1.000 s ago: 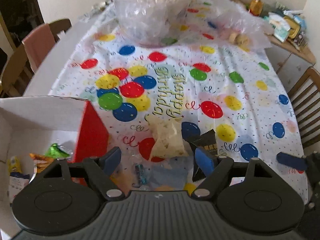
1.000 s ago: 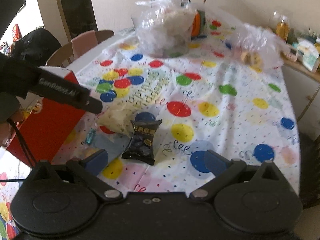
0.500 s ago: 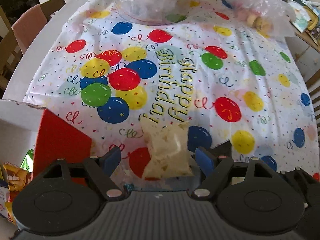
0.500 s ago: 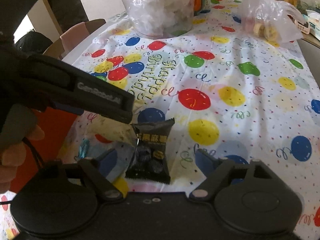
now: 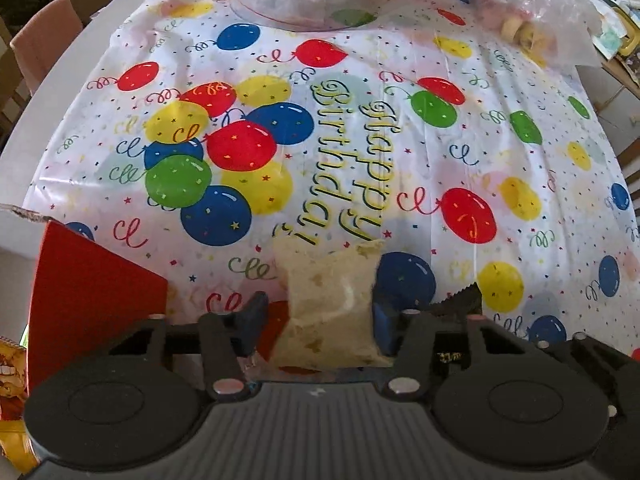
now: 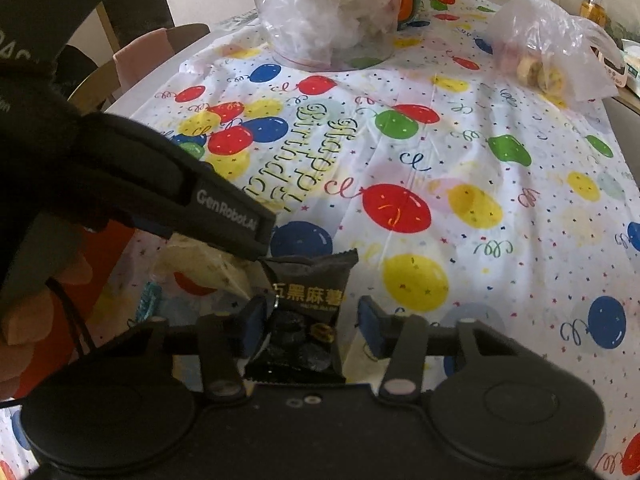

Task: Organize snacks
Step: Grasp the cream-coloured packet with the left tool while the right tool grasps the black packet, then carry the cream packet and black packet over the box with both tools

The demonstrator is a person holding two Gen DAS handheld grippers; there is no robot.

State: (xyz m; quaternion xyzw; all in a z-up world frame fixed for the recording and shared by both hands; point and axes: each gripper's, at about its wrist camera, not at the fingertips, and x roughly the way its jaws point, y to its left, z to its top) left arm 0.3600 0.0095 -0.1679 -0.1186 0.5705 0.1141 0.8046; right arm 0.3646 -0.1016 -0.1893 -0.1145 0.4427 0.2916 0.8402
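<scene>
The left tongs (image 5: 318, 320) sit at the bottom centre of the left wrist view, their jaws having just been closing around a pale beige snack packet (image 5: 330, 304). The right pad touches the packet's edge, while the left pad stands a little apart from it, so the tongs are not clamped on it. The packet lies on the worktop (image 5: 400, 152), which is covered with a balloon-printed birthday cloth. To the lower left of that view stands a red box (image 5: 92, 300), with an orange-yellow wrapper (image 5: 10, 364) showing at the frame's left edge.

In the right wrist view the right tongs (image 6: 312, 326) frame a black snack packet (image 6: 306, 320) at bottom centre. Their jaws have just been closing too; the left pad is against the packet's side, and a gap shows before the right pad, so there is no grip. The black packet lies on the cloth just right of the beige one. The left tongs' dark body reaches in from the left, held by a hand (image 6: 24, 320) at the left edge.

At the top stand a clear plastic tub (image 6: 328, 16) and, to the upper right, a plastic bag (image 6: 548, 44).
</scene>
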